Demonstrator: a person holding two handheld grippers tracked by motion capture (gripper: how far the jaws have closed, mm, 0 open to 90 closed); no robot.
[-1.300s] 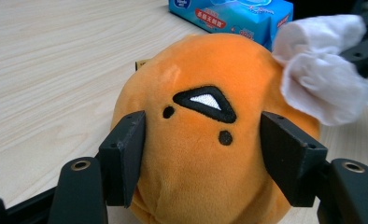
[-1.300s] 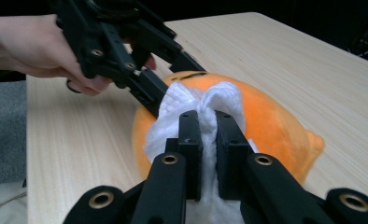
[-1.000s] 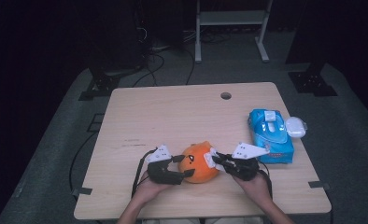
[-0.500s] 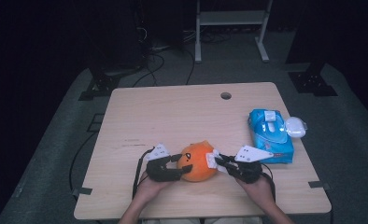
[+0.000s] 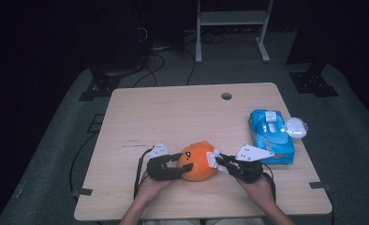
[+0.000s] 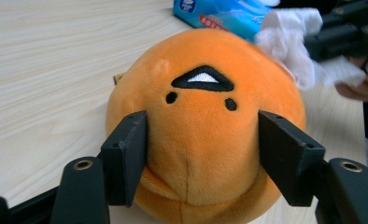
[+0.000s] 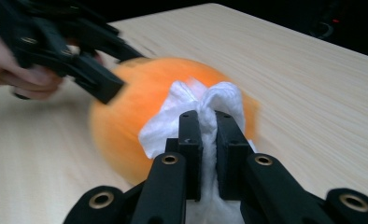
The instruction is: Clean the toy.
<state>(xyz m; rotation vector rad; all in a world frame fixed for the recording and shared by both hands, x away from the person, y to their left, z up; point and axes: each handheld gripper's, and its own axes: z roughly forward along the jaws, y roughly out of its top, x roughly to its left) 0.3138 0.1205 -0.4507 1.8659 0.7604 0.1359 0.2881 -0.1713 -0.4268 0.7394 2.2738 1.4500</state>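
Note:
A round orange plush toy with a small black face sits on the wooden table near its front edge. My left gripper is shut on the plush, one jaw pressed on each of its sides. My right gripper is shut on a crumpled white wipe and presses it against the plush's right side. The wipe also appears at the upper right of the left gripper view, against the toy.
A blue pack of wipes lies at the table's right, with a white round lid or object beside it. A cable hole is near the far edge. Dark floor, cables and a stand lie beyond.
The plush has shifted slightly between the two grippers, and the right gripper with the wipe has moved along its right side. The left gripper keeps its hold.

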